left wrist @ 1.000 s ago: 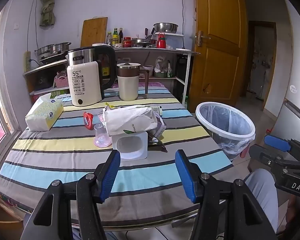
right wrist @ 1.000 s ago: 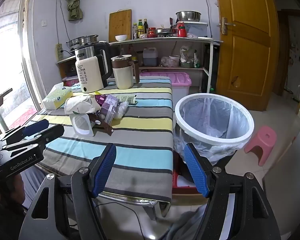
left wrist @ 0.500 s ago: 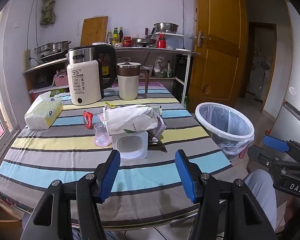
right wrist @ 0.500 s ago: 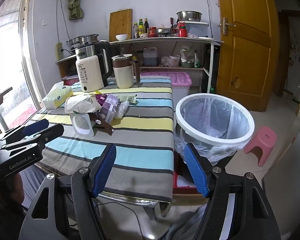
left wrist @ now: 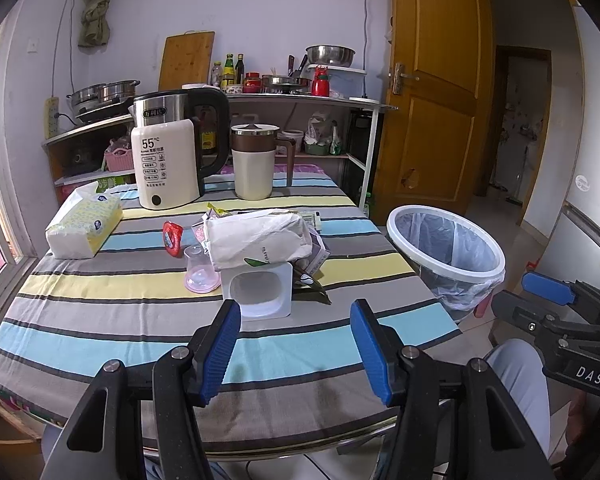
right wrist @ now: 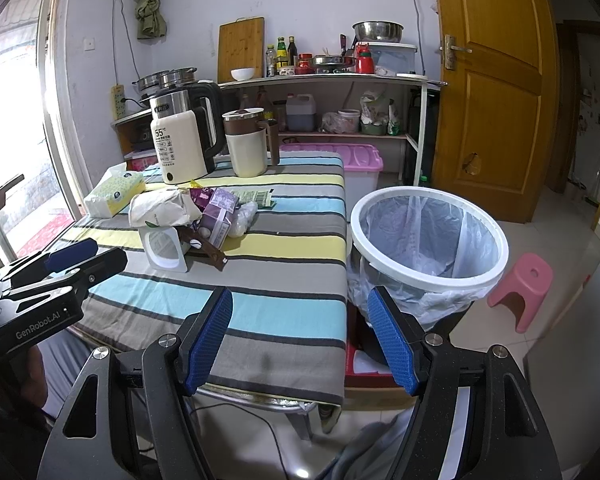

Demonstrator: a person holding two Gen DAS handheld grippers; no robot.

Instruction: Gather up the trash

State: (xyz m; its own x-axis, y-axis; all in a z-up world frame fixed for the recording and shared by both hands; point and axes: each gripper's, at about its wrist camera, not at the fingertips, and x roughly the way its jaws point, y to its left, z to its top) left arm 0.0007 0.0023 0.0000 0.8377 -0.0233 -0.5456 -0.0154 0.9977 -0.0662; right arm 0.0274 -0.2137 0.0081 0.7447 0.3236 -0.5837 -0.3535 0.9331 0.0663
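trash pile waits on the table, both grippers empty

the trash pile (left wrist: 260,248) lies in the middle of the striped table (left wrist: 100,344); i use this pile as the landmark. on top of the pile is a crumpled white paper bag (left wrist: 256,236). at the near edge of the pile a white plastic cup (left wrist: 260,292) lies on its side, with its mouth toward the camera. just left of the pile are a small clear cup (left wrist: 199,270) and a red wrapper (left wrist: 172,234). further left is a tissue pack (left wrist: 85,226), and behind the pile stand a kettle (left wrist: 172,152) and a jug (left wrist: 256,160); in my judgement these three are not trash. to the right of the pile, beside the table edge, is the lined trash bin (right wrist: 428,236), and it looks empty.

no piece is taken yet, so the step in hand seems to be the first reach. i think it is best to start with the white plastic cup, because it is nearest and free, to close on its thin walls gently, and to lift before going to the bin, so the pile is not dragged.

the left gripper (left wrist: 296,348) hangs over the near table edge, short of the pile, with jaws wide apart and nothing between them. the right gripper (right wrist: 300,340) is near the table corner, between pile and bin, also wide apart and holding nothing
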